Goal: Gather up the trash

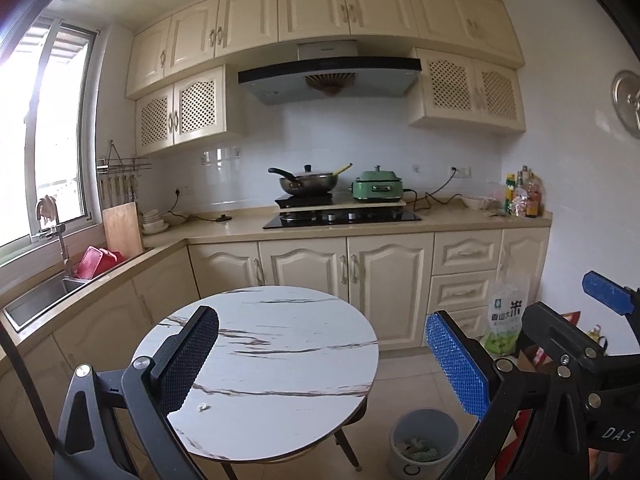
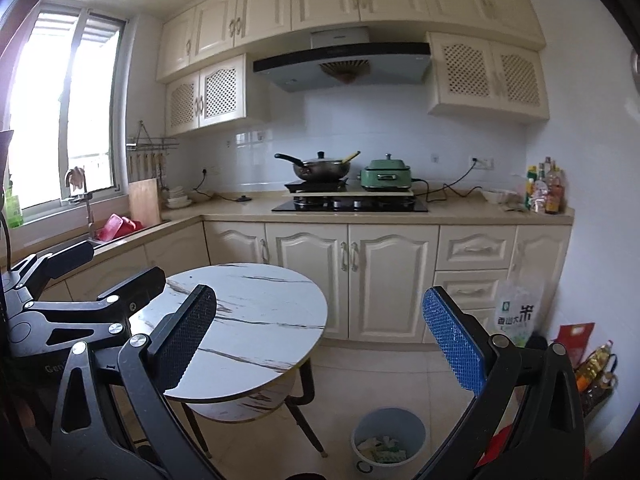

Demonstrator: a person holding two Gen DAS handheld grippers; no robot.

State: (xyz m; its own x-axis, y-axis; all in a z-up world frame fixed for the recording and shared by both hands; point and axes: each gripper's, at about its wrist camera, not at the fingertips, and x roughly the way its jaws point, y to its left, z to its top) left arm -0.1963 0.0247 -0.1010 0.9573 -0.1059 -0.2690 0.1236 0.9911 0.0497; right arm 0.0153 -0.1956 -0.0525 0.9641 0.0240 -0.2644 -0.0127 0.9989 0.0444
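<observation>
trash nearly cleared, one scrap left on the table

trash here is a small crumpled white scrap (image 1: 203, 407) lying on the round white marble-patterned table (image 1: 280, 344), just beyond the black mesh-padded finger (image 1: 188, 356) of the left gripper (image 1: 320, 364), near the table's close edge. what the scrap is made of is too small to tell. the left gripper is released, its jaws spread wide with nothing between them, raised over the table. below its blue mesh-padded finger (image 1: 456, 364) stands a grey round plastic bin (image 1: 424, 446) on the tiled floor, holding pale and green bits that are hard to make out; the finger's frame cuts off the bin's right side.

the right gripper (image 2: 318, 356) is likewise released and empty, with the same bin (image 2: 388, 446) low between its fingers. from this view the scrap is hidden behind the gripper's black finger (image 2: 186, 344), and the table's near-left part is covered by the left gripper's arms.
</observation>
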